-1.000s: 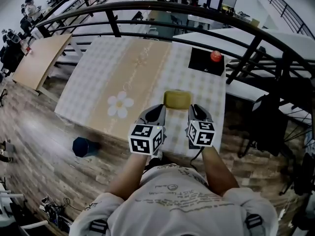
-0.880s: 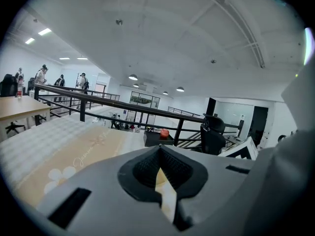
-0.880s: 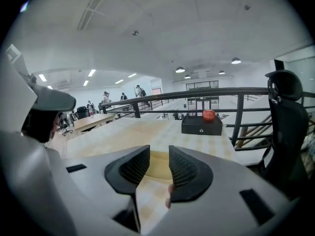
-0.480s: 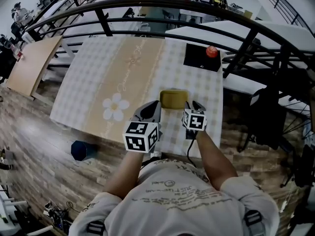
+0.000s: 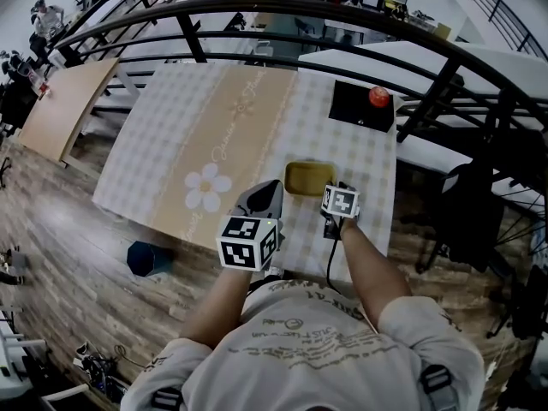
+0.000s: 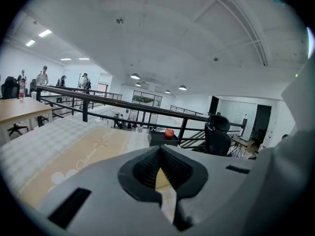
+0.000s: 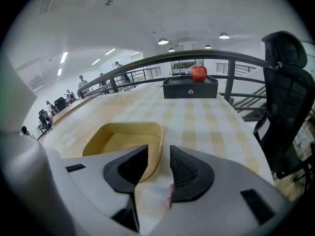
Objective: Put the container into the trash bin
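Count:
- 1 container
- 1 trash bin
- 1 apple
- 1 black box
- 1 checked-cloth table
- 1 wooden table
- 1 flower print
- 2 grippers: left gripper, right gripper
- 1 office chair

(background people too small to count)

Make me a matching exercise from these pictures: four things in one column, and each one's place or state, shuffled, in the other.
Column one
1. yellow rectangular plastic container
2. round red apple
3. dark blue bin
4. left gripper

Column two
A. on the wooden floor
B. jaws together
C. on top of the black box
D. on the checked tablecloth

Pairs: 1-D, 2-C, 3-A, 4-B
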The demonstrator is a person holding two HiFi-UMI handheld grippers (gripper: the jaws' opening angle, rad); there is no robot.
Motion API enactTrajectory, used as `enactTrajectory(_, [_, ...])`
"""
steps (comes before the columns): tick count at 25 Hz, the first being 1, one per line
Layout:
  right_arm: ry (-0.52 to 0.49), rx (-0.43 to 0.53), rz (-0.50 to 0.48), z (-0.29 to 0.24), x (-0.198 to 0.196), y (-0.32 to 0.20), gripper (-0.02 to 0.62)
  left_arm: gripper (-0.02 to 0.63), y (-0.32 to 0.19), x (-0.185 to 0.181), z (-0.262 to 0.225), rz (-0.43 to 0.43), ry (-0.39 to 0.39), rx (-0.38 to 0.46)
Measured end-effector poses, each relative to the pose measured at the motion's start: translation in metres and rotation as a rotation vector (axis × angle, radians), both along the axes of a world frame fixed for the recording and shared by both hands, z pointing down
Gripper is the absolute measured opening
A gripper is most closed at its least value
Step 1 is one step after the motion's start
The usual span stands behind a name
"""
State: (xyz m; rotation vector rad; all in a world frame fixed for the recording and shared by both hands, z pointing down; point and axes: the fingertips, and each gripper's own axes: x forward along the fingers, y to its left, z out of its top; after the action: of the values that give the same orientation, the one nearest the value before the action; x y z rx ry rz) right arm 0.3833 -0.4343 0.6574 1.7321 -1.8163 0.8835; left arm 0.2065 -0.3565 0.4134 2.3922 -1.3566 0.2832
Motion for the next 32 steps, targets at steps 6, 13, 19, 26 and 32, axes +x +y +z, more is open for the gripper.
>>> enactTrajectory(6, [0.013,-0.064,0.02,0.02,0.004,-0.004,0.127,0.005,0.004,-0.007,0.001,-0.019,-0.007,-0.006])
enactTrajectory(13, [-0.003,-0.116,0.014,0.029,0.0,-0.01,0.068,0.005,0.009,-0.016,0.003,-0.043,-0.01,-0.009])
enactTrajectory(19, [-0.024,-0.131,0.064,0.028,0.003,-0.007,0.006,0.005,0.01,-0.021,0.004,-0.056,-0.009,-0.006])
enactTrajectory(26, [-0.035,-0.14,0.066,0.015,0.002,-0.005,0.006,0.005,0.007,-0.016,0.002,-0.044,-0.001,-0.003])
enactTrajectory(32, [-0.057,-0.147,0.067,-0.006,0.009,0.001,0.005,0.005,0.003,-0.004,0.003,-0.022,0.011,-0.002])
